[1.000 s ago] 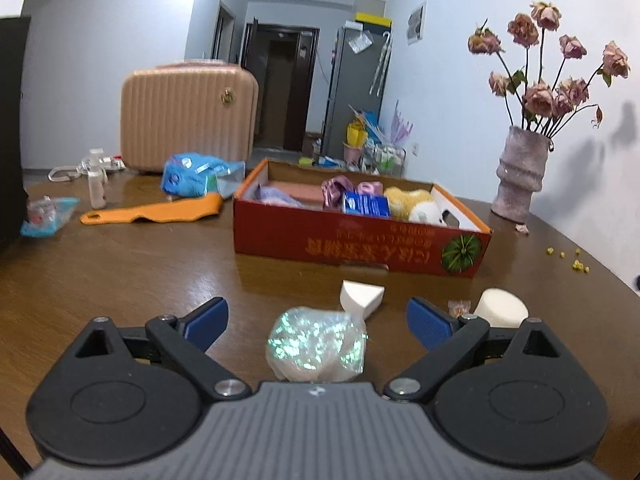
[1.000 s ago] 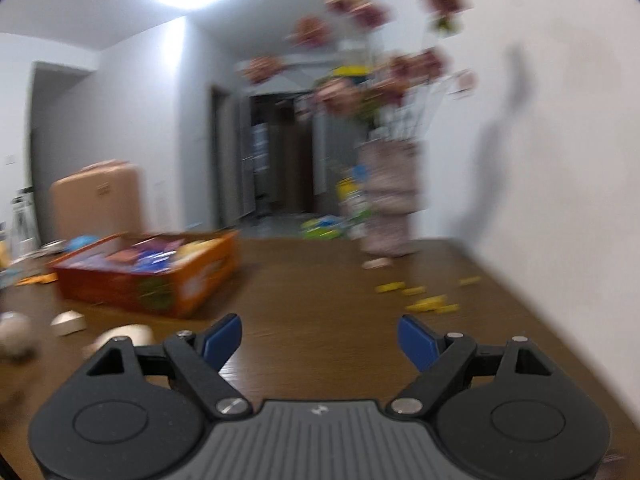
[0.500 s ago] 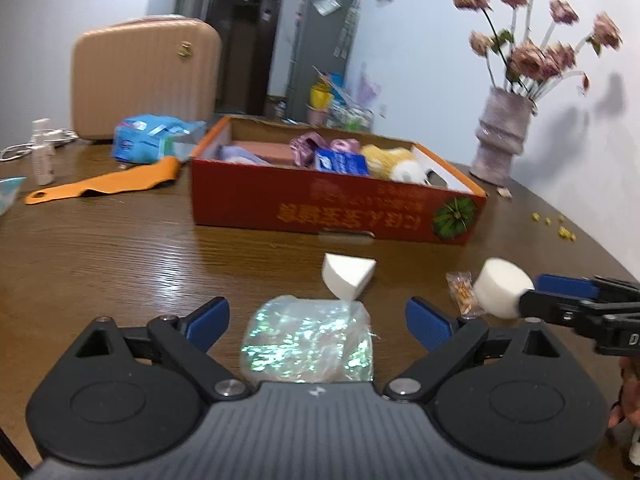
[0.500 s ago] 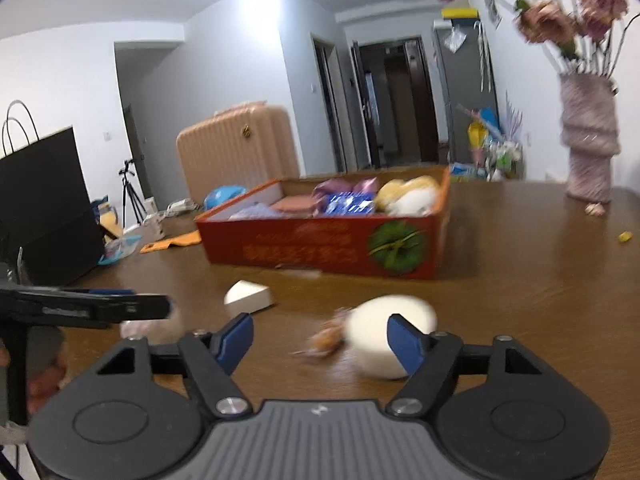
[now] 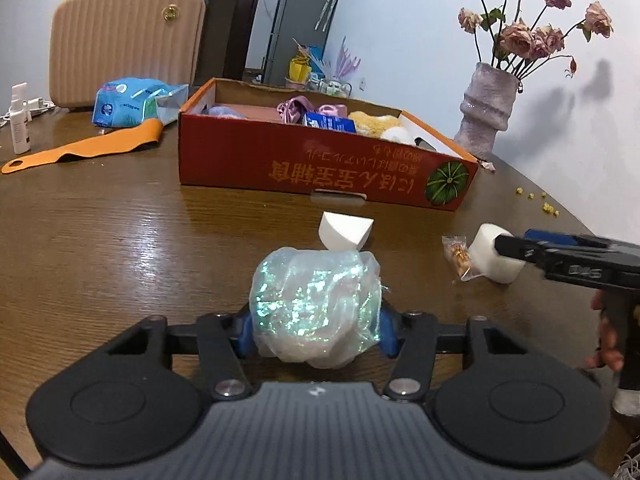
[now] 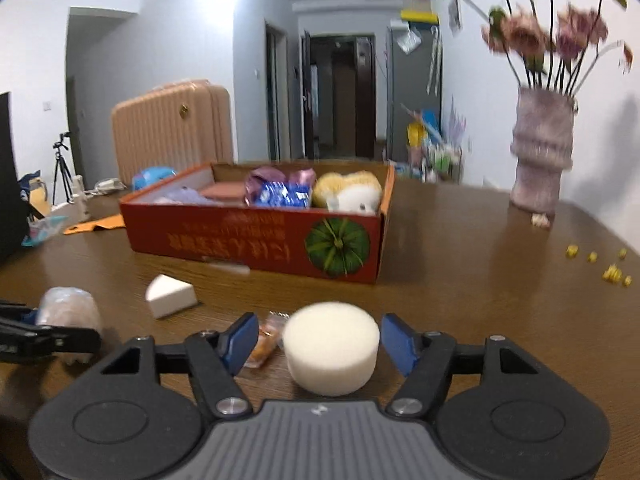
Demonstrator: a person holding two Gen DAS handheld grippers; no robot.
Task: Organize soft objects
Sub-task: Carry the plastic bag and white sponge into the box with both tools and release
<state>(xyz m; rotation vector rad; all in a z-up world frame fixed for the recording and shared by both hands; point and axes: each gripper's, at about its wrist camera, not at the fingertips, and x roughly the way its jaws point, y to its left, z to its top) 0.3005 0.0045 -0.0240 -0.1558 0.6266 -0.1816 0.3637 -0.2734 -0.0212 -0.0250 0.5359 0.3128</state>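
Note:
My left gripper [image 5: 314, 330] is shut on a shiny iridescent wrapped bundle [image 5: 316, 304] low over the wooden table [image 5: 120, 248]. My right gripper [image 6: 320, 340] is open around a round white sponge [image 6: 331, 346] that sits on the table; its pads stand apart from the sponge's sides. The sponge also shows in the left wrist view [image 5: 494, 254]. A white wedge sponge [image 5: 346, 230] lies between the bundle and the red cardboard box [image 5: 320, 164], which holds several soft items.
A small snack packet [image 6: 266, 340] lies by the right gripper's left finger. A vase of dried roses [image 5: 490, 108] stands at the back right. An orange strap [image 5: 80, 150], a blue packet [image 5: 132, 100], a spray bottle [image 5: 18, 120] and a pink suitcase [image 5: 124, 40] are at the back left.
My left gripper has closed on the shiny bundle. My right gripper swung in from the right, came around the round sponge, and narrowed its jaws.

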